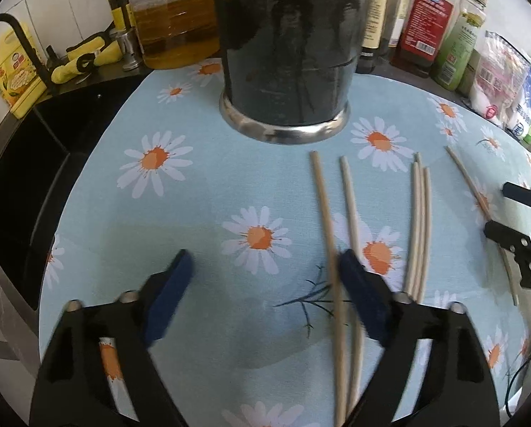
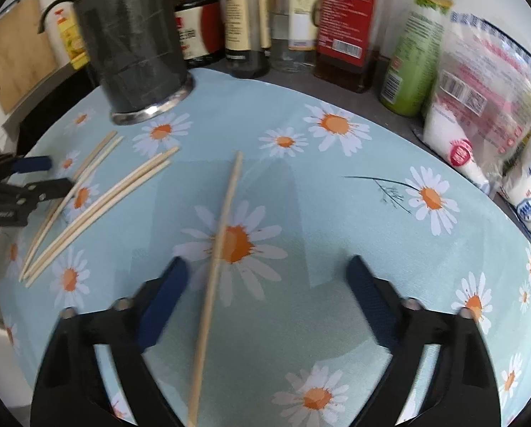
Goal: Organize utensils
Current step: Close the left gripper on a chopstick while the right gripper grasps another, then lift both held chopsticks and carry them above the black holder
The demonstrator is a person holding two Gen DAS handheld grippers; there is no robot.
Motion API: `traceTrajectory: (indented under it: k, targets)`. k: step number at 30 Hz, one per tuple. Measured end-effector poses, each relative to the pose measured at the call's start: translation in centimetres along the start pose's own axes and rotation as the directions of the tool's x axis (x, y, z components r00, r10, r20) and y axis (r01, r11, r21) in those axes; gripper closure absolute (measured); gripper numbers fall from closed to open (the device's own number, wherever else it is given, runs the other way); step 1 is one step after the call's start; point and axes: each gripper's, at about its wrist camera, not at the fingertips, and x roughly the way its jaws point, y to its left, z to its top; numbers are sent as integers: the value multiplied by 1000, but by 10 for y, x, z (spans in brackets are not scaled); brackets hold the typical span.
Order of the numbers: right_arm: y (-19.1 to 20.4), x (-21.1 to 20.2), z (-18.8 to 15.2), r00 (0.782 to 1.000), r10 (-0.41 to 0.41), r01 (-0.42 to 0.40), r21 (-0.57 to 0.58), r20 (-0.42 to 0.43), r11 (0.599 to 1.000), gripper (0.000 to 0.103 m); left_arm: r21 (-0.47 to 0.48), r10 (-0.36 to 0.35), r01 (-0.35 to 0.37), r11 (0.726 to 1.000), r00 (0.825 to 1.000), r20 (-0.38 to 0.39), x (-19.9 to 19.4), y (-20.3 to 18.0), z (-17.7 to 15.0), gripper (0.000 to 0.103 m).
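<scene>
Several wooden chopsticks lie on a blue daisy-print cloth (image 1: 201, 192). In the left wrist view, two chopsticks (image 1: 324, 213) run under my open left gripper (image 1: 265, 267), close to its right finger. A bundle of three (image 1: 419, 227) lies to the right, and one more (image 1: 473, 192) lies by my right gripper (image 1: 496, 210). A dark metal utensil holder (image 1: 286, 42) stands upright behind. In the right wrist view, my open right gripper (image 2: 267, 274) straddles a single chopstick (image 2: 219, 249). The holder (image 2: 133, 42) is far left, with the other chopsticks (image 2: 98, 199) and my left gripper (image 2: 50, 174) near it.
Oil jugs (image 1: 172, 17), sauce bottles (image 2: 347, 25), a green bottle (image 2: 411, 53) and plastic bags (image 2: 479, 106) line the back of the counter. A wooden board (image 2: 19, 49) leans at far left. A dark sink edge (image 1: 23, 163) borders the cloth on the left.
</scene>
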Motion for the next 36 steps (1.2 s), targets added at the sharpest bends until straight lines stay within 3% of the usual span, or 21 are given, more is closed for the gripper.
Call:
traceTrajectory:
  k: [3,5,7,8,11,17,27,32,36]
  targets:
    - [8,-4,2,1000,24,-25,-41,-19,999,58,24,-16,16,1000,1000,-13,-3,-4,1,46]
    - [14,-5,3,999,35,-37,-65,-27,997,85,31,-25,26,999,999,-20,-4,-5,2,58]
    - [18,-6,3,999,31,-33,-66,-37,997,97,26,-33,34,999,999,-33,-5,-3,2,70]
    - [19,-7,3,999,25,-27,-61,-43,998,98,25,-31,32,999,999,-39,-6,-3,2,81]
    - [18,-7,1,999,23,-25,-47,-43,999,98,16,-28,29,999,998,-55,-9,-3,-2,98]
    - [10,-9,-1,998,48,-49,-22,-42,999,99,-35,-26,24,999,998,-61,-14,2,-13,98]
    - [-11,-27,-7,997,67,-69,55,45,996,99,-98,35,-42,994,996,-80,-26,16,-25,98]
    - [-18,-43,2,990,94,-102,75,106,992,98,-123,60,-65,990,997,-44,-43,27,-25,98]
    - [-20,-53,17,988,72,-82,67,136,994,98,-137,69,-67,988,998,9,-66,33,-18,98]
